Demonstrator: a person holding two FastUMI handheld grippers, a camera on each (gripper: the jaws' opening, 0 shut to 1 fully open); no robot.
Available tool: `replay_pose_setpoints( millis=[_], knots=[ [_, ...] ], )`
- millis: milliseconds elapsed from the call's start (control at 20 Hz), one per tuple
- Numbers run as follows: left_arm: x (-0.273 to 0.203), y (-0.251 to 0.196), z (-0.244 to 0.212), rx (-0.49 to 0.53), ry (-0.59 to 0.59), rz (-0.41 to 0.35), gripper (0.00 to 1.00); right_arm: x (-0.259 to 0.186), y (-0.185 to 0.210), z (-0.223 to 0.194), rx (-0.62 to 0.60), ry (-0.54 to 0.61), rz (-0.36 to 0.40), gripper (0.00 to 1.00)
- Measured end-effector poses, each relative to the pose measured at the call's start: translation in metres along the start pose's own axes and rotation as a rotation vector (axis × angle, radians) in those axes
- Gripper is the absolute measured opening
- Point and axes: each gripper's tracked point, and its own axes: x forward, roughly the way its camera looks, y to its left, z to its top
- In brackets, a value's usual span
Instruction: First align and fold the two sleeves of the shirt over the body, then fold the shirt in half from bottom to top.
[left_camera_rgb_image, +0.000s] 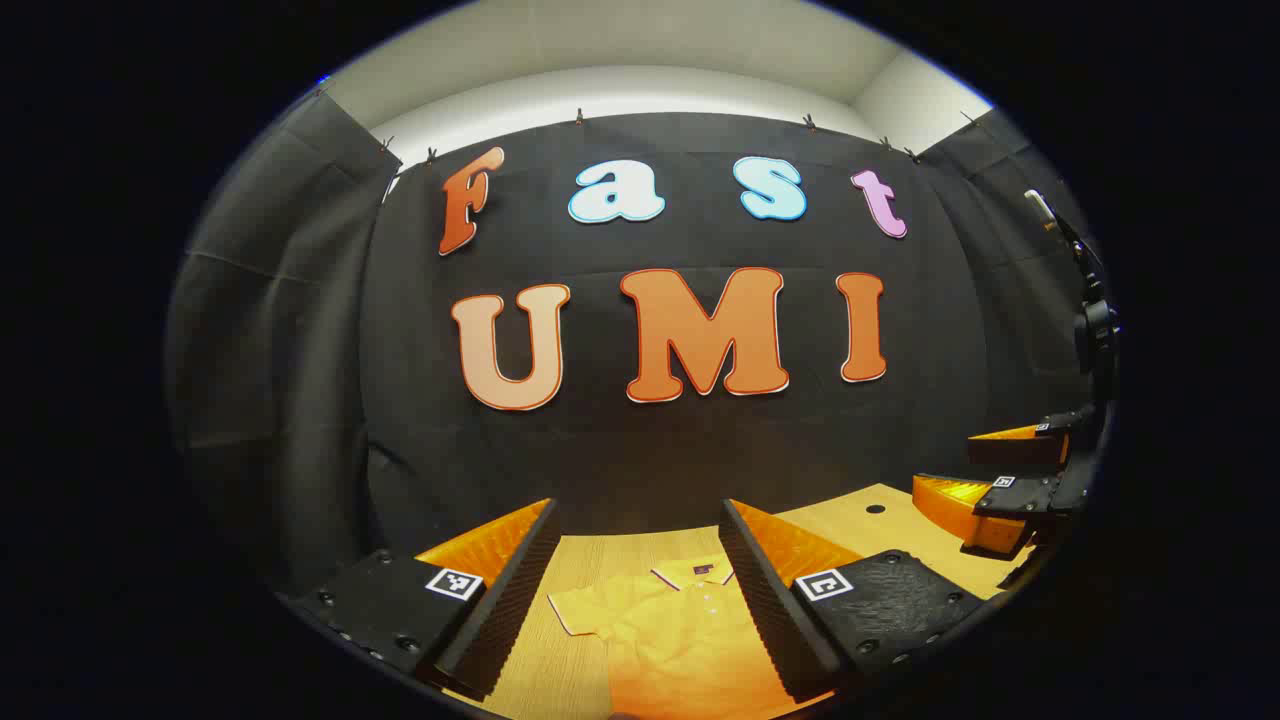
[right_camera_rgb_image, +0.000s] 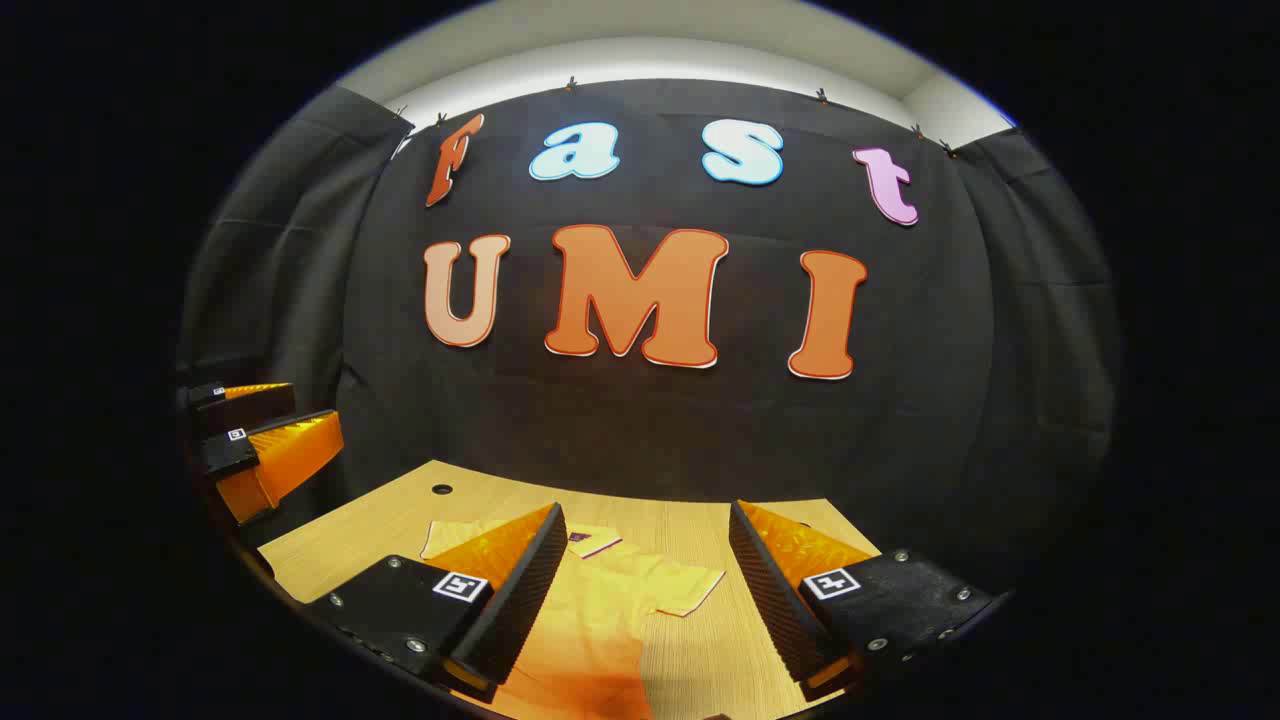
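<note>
A yellow polo shirt lies flat on the wooden table, collar toward the black wall. In the left gripper view its left sleeve spreads out between my fingers. My left gripper hovers open above the shirt, holding nothing. In the right gripper view the shirt lies below, its right sleeve spread out in the gap. My right gripper is open and holds nothing. Each gripper also appears at the edge of the other's view: the right gripper and the left gripper.
A small round hole is in the table near its far edge, also seen as the hole in the right gripper view. The black cloth wall rises right behind the table.
</note>
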Motion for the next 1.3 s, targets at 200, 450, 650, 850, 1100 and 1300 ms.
replay_pose_setpoints(
  millis=[200,450,650,850,1100,1300],
  knots=[
    [0.000,-0.002,0.000,0.004,-0.004,-0.004,0.98,0.006,0.005,0.004,0.012,-0.011,0.013,0.99],
    [0.003,-0.007,0.000,0.022,-0.005,-0.006,0.98,0.013,0.010,-0.006,0.012,0.006,0.031,0.99],
    [0.007,-0.010,0.003,0.028,-0.014,-0.006,0.98,0.019,0.006,-0.006,0.025,0.006,0.032,0.99],
    [0.016,-0.013,-0.001,0.024,-0.004,-0.005,0.98,0.027,0.008,-0.001,0.037,-0.010,0.046,0.98],
    [0.020,-0.011,0.001,0.047,-0.009,0.013,0.97,0.051,0.000,-0.029,0.051,0.082,0.045,0.99],
    [0.021,-0.010,-0.005,0.039,0.016,0.020,0.97,0.074,-0.018,-0.052,0.055,0.165,0.032,0.99]
  ],
)
